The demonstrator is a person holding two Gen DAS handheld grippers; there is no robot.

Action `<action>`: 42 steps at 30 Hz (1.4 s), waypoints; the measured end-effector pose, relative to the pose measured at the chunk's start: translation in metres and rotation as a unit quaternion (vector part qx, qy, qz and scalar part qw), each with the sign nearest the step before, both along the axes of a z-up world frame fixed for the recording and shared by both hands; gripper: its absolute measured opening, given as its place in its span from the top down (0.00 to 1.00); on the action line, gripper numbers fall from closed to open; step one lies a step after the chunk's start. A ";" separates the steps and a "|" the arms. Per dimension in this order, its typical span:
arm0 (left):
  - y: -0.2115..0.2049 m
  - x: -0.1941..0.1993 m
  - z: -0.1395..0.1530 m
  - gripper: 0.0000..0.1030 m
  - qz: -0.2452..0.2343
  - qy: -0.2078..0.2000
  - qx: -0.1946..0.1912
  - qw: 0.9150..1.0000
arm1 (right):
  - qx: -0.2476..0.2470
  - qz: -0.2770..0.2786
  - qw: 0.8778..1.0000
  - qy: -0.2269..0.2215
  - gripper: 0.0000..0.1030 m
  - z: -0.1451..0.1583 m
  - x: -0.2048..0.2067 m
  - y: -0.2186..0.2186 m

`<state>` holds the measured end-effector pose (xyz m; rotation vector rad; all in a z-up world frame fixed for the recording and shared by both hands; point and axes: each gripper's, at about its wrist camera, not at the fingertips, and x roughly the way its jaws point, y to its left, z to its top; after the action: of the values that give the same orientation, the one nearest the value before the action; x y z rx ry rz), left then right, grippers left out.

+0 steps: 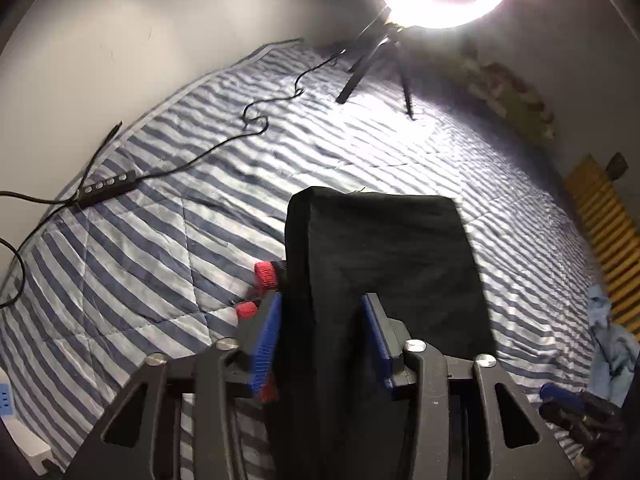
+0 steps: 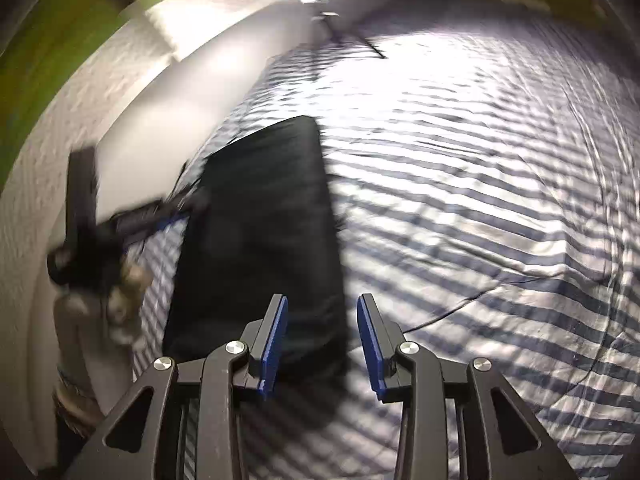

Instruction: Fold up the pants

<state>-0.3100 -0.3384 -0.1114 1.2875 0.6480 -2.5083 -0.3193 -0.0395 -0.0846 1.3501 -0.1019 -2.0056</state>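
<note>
The black pants lie folded into a thick rectangle on the striped bedspread. My left gripper meets them from their side, its blue pads spread wide, and the black cloth fills the gap between them. Two red knurled knobs show just outside its left finger. In the right wrist view the pants stretch away as a long dark strip. My right gripper hovers open over their near end with nothing pinched. The left gripper appears blurred at the pants' left edge, a hand behind it.
A bright ring light on a black tripod stands at the far end of the bed. Its cable and inline remote trail along the left side by the wall. A pale blue cloth and yellow slats lie to the right.
</note>
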 end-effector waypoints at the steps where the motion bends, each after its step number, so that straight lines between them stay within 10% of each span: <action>1: 0.000 -0.002 -0.004 0.80 0.001 -0.003 0.004 1.000 | 0.001 -0.005 1.000 -0.003 0.68 -0.003 -0.005 0.000; 11: -0.011 0.022 -0.007 0.93 0.012 0.010 -0.012 1.000 | 0.000 0.053 0.998 0.031 0.68 -0.014 -0.010 -0.061; 16: -0.020 0.024 -0.006 0.76 0.045 -0.009 -0.028 0.999 | 0.060 0.084 0.993 0.061 0.66 -0.043 -0.014 -0.105; 19: -0.019 0.029 0.018 0.76 0.052 0.045 -0.030 0.997 | 0.075 0.095 0.989 0.082 0.66 -0.048 -0.008 -0.112; 23: -0.004 0.015 0.024 0.76 0.004 0.077 -0.010 0.997 | 0.055 0.087 0.992 0.079 0.66 -0.038 -0.005 -0.101; 27: -0.009 -0.009 -0.020 0.77 -0.006 -0.010 0.004 1.000 | 0.030 0.099 0.991 0.084 0.66 -0.023 0.020 -0.080; 37: -0.014 -0.003 -0.024 0.79 -0.005 0.000 -0.012 1.000 | 0.125 0.196 0.971 0.057 0.71 -0.052 0.091 -0.028; 42: -0.021 0.016 -0.002 0.79 0.012 0.026 0.017 0.999 | 0.051 0.144 0.987 0.047 0.71 -0.011 0.055 0.000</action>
<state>-0.2942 -0.3599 -0.1136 1.2213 0.7158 -2.5302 -0.2644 -0.0399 -0.0952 1.2497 0.2299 -1.8456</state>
